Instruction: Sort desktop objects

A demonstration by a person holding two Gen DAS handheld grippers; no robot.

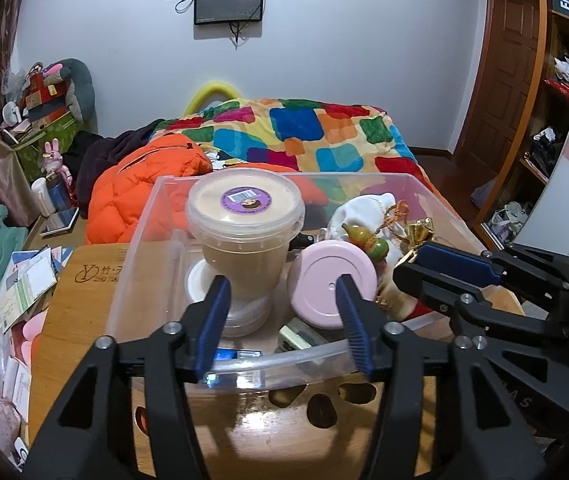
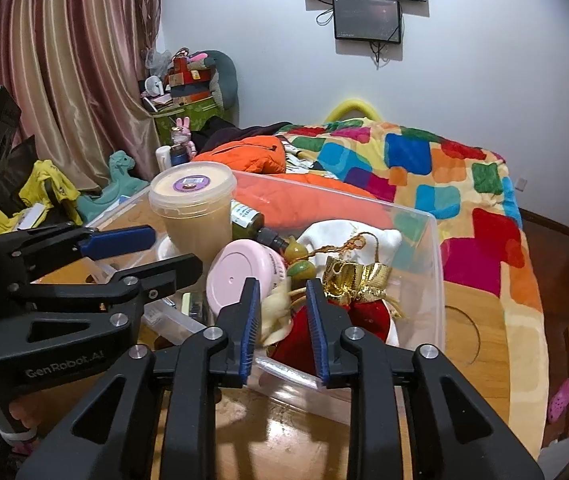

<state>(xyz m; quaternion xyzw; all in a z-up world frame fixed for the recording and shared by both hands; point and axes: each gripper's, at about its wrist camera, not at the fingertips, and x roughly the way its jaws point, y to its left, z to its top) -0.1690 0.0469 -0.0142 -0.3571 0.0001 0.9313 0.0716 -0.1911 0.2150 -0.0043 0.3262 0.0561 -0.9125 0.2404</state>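
Storage bin (image 1: 136, 264), mid-frame, is looking rigid, slick and laden, needing rim grips from both empty, gaping tools: left tool (image 1: 282, 316), right tool (image 2: 284, 332).

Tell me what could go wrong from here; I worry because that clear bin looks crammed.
The tall tub of beige stuff stands on smaller white containers; a nudge from the open left gripper could topple it. The pink-lidded jar leans on its side and may roll if neighbours shift. The gourd charm's gold cord lies over the white cloth; the right gripper, open just before the red pouch, could snag it.
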